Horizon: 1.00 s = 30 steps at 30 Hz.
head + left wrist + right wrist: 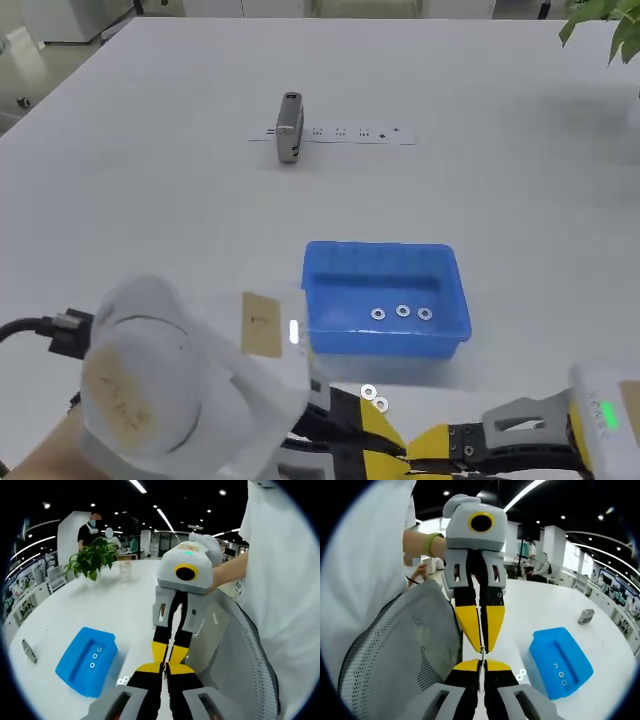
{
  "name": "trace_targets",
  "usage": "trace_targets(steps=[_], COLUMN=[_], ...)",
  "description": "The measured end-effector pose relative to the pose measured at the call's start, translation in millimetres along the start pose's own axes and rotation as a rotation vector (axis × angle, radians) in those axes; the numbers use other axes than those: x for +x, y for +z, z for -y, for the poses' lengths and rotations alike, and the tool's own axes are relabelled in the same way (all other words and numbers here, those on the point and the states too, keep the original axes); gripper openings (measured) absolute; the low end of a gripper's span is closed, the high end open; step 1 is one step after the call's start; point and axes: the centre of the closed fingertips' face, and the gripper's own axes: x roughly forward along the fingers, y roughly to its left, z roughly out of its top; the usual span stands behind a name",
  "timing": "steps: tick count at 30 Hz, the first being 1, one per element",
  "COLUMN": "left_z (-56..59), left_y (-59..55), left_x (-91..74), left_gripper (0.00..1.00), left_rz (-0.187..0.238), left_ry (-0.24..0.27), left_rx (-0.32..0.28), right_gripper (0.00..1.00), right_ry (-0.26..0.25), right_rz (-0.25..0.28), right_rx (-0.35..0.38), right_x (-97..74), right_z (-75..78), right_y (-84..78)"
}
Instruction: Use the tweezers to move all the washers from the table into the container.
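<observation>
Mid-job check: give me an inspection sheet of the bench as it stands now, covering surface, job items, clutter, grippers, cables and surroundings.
Surface: white table, flat and evenly lit.
Job's things: blue rectangular plastic container holds three small metal washers; two loose washers lie on the table just in front of it. Tweezers: only a thin sliver between the gripper tips, too small to confirm.
Clutter: white power strip with a grey plug block, on the far side.
Grippers: left gripper and right gripper meet tip to tip, jaws closed.
Cables: black cable at the table's left.
Surroundings: green potted plant, grey mesh chair back, office behind.
</observation>
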Motion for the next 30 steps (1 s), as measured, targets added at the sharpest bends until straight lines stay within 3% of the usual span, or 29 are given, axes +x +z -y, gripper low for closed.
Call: trace_targets(steps=[2,6,10,13,19,25,30], left_z=[-0.7,-0.3,-0.7,0.0,0.0,-8.1,-25.9], left_y=[-3.3,-3.0,-2.7,-1.7,0.8,-0.2,1.1], left_x=[0.9,0.0,0.4,1.7,3.8,-1.8,-9.3], left_gripper=[0.0,0.0,0.0,0.0,0.0,0.0,0.0], left_rz=[-0.028,-0.041,-0.05,-0.053,-0.05,-0.067,-0.076], left_ry=[0.009,0.01,0.005,-0.001,-0.01,0.0,0.041], left_rx=[0.038,0.083,0.094,0.098,0.099,0.102,0.112], right_gripper=[0.0,0.0,0.0,0.03,0.05,0.04,0.04], right_ry=[-0.001,-0.003,-0.001,0.006,0.037,0.045,0.002], right_rz=[0.002,0.016,0.021,-0.056,-0.098,-0.094,-0.072], right_rx=[0.003,0.028,0.062,0.071,0.059,0.044,0.039], right_x=[0.3,0.3,0.9,5.7,21.0,24.2,25.9], right_z=[0.0,-0.5,1.2,0.8,1.1,8.7,29.5], right_y=[0.1,0.5,-1.0,-17.9,-30.2,-26.0,-19.5])
